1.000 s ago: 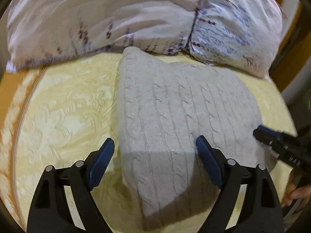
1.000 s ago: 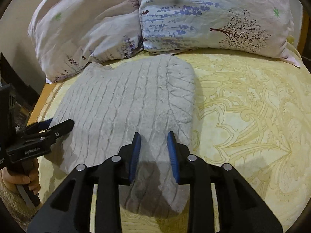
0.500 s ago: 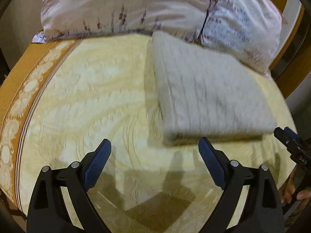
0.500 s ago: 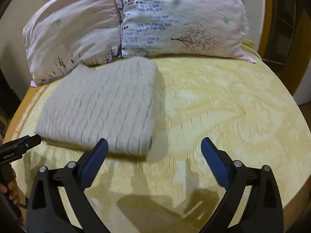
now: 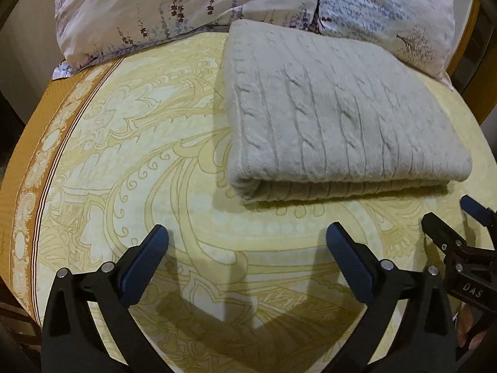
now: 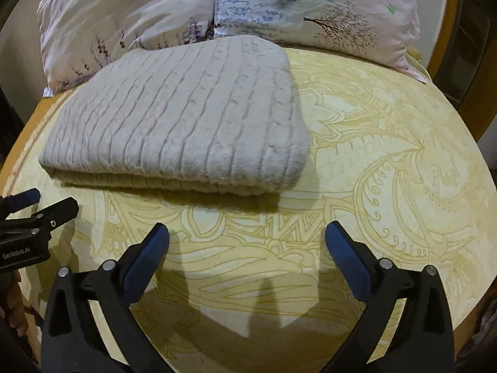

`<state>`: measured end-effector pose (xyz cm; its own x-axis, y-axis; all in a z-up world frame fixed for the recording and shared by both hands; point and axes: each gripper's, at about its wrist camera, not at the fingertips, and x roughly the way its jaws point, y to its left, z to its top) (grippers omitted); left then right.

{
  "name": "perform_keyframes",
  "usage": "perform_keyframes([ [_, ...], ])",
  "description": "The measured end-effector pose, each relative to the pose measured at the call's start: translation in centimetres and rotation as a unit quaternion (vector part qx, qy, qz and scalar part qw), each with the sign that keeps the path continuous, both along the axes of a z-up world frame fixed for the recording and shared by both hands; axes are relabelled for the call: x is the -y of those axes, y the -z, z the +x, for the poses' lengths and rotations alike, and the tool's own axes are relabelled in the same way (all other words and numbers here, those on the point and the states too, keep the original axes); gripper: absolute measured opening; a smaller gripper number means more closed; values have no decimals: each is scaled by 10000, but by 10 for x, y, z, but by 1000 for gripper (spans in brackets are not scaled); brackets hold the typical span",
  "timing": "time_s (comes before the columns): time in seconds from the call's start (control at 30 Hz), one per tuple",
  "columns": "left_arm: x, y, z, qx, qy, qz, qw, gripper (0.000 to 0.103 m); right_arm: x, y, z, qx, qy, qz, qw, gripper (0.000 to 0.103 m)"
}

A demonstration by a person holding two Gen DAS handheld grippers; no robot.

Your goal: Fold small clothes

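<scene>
A folded grey cable-knit sweater (image 5: 335, 115) lies flat on the yellow patterned bedspread (image 5: 130, 155), its far edge against the pillows; it also shows in the right wrist view (image 6: 183, 118). My left gripper (image 5: 247, 248) is open and empty, held back from the sweater's near folded edge. My right gripper (image 6: 247, 248) is open and empty, also short of the near edge. Each gripper shows at the side of the other's view: the right one (image 5: 453, 217) and the left one (image 6: 40, 202).
Two floral pillows (image 5: 192, 6) (image 6: 313, 9) lie side by side at the head of the bed. The bedspread has an orange border (image 5: 40, 130) at the left edge. A wooden bed frame (image 6: 478, 105) runs along the right side.
Both grippers pulled back off the sweater toward the near side of the bed. The right gripper, nearly shut over the sweater a second ago, opened wide. The sweater lies folded.
</scene>
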<state>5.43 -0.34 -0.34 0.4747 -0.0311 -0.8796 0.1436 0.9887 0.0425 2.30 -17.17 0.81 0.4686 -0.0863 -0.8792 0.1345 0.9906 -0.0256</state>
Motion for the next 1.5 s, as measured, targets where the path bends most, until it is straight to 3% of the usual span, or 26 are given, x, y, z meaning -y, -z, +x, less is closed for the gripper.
perform_keyframes([
  [1.5, 1, 1, 1, 25, -73, 29, 10000, 102, 0, 1, 1, 27, 27, -50, 10000, 101],
])
